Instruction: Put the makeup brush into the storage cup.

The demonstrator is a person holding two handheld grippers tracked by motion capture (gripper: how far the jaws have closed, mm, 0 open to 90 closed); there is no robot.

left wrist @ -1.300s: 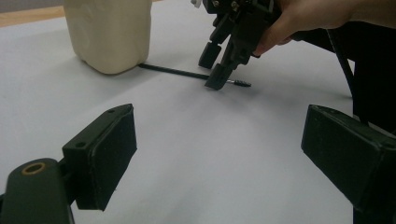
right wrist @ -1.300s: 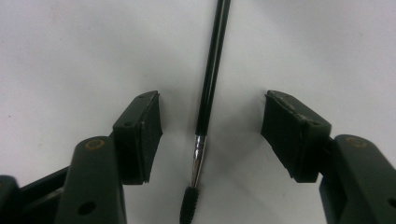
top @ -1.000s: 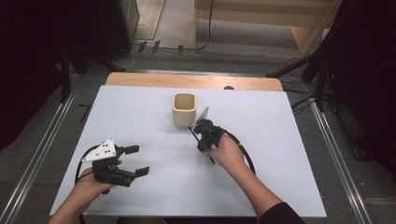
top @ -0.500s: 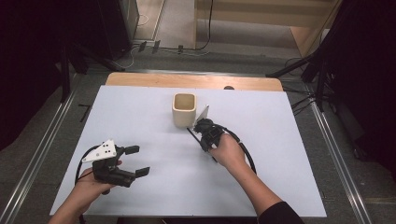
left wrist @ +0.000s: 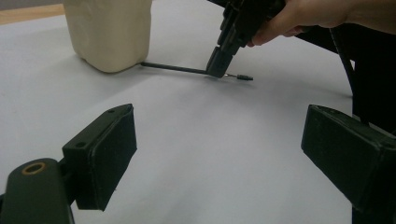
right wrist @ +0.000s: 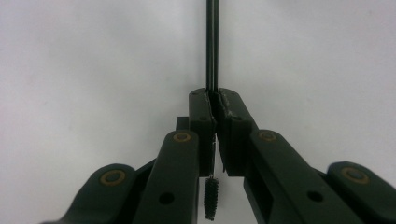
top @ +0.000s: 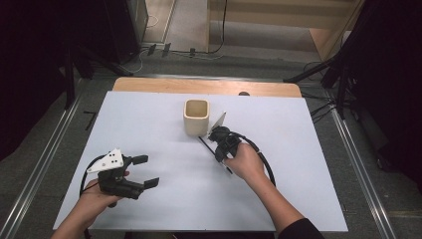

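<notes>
- While the right gripper (top: 211, 143) presses its jaws together on a thin black rod (left wrist: 173, 69), that rod lies flat on the table (top: 298, 169), one end at the foot of the cream cup (top: 196, 116) and the other poking out past the jaws on the near side.
- From the right gripper view, the rod (right wrist: 212, 46) runs straight ahead between the closed pads, and a small bristled tip (right wrist: 210, 198) shows below them.
- Over at the near left, the left gripper (top: 144, 172) rests in the person's hand with its jaws wide apart and nothing between them; it is well apart from the rod and the cup.
- Seen from the left gripper view, the cup (left wrist: 109, 32) stands upright just beyond the rod's far end, close enough that I cannot tell whether they touch.
- Nothing else lies between the two grippers.
- A black cable (top: 266, 164) loops from the right gripper around the person's right hand (top: 246, 162).
- White sheeting covers the table, with a strip of bare wood (top: 209, 86) along the far edge.
- Grey floor, metal rails (top: 363, 169) at both sides, dark stands and trailing cords lie beyond.
</notes>
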